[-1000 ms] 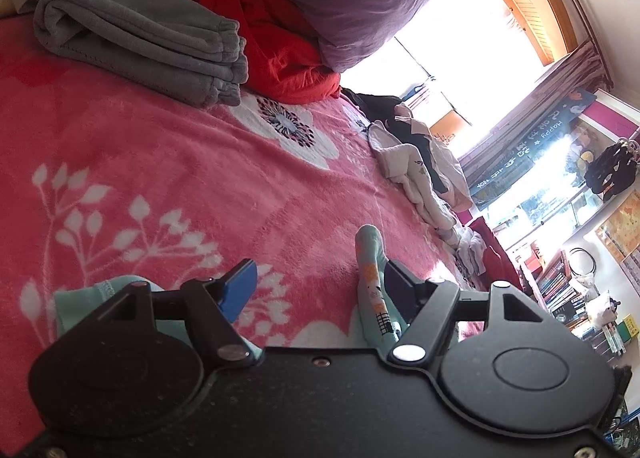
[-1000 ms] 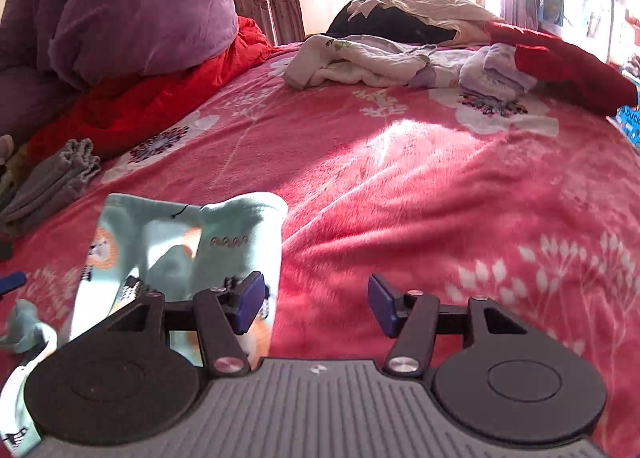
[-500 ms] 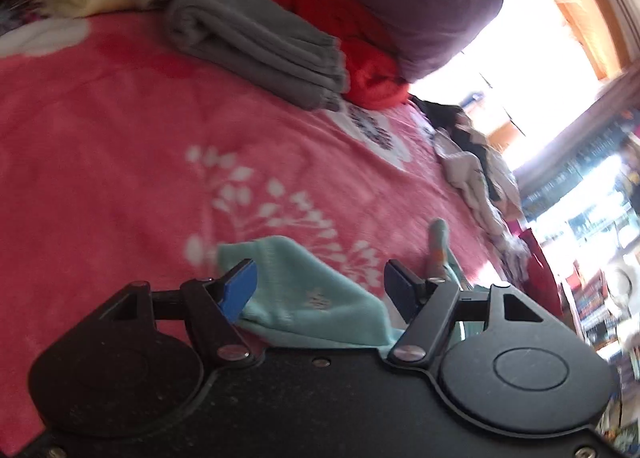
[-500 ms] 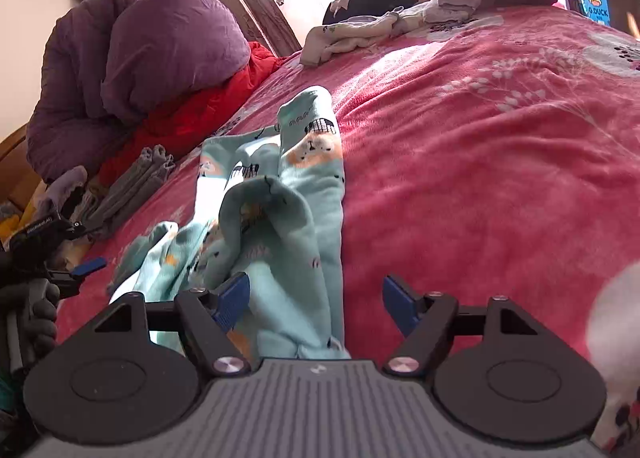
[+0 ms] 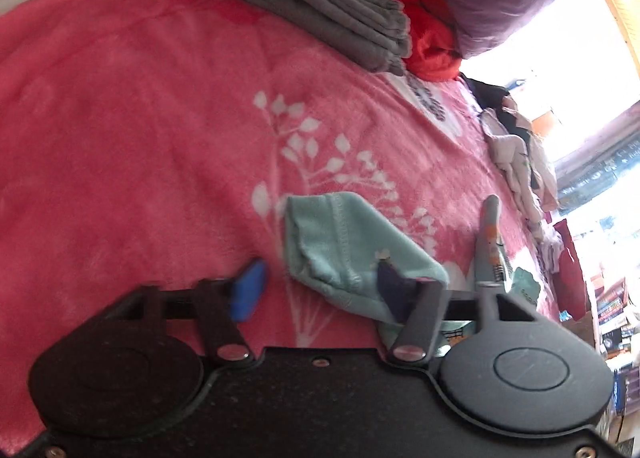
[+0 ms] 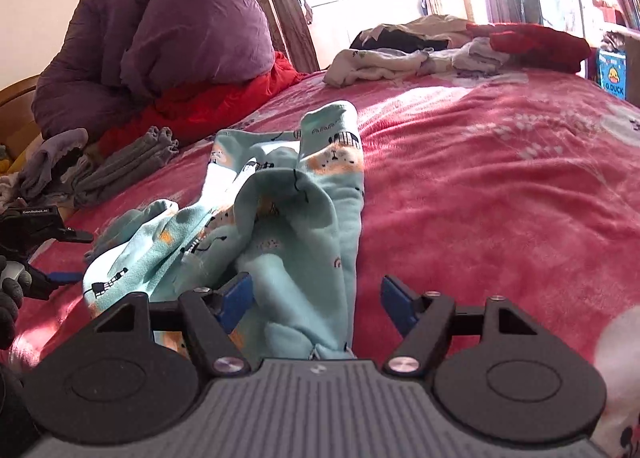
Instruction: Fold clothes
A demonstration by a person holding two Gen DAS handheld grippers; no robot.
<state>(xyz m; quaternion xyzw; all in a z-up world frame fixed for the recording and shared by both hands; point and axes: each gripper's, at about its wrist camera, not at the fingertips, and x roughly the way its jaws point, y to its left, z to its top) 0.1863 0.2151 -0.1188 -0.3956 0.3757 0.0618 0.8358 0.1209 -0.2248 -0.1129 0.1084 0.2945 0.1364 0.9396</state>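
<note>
Closing left gripper [image 5: 320, 292] jaws around mint garment [image 5: 344, 246] hem; right gripper [image 6: 316, 300] wide, garment between, ungripped; pinch both layers squarely.

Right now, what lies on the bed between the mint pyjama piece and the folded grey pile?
Only bare pink blanket with white leaf print separates the mint pyjama piece from the folded grey pile, as the left wrist view shows.

Left gripper [image 5: 316, 290]: glossy black speckled body, two round black discs, black finger arms on silver pivot screws, blue pads.
Right gripper [image 6: 316, 300]: ribbed grey body, matte black discs and arms, silver screws, blue pads.
Hand [image 6: 10, 298] wears a dark knit glove. White "GenRobot.AI" lettering on the far gripper.
</note>
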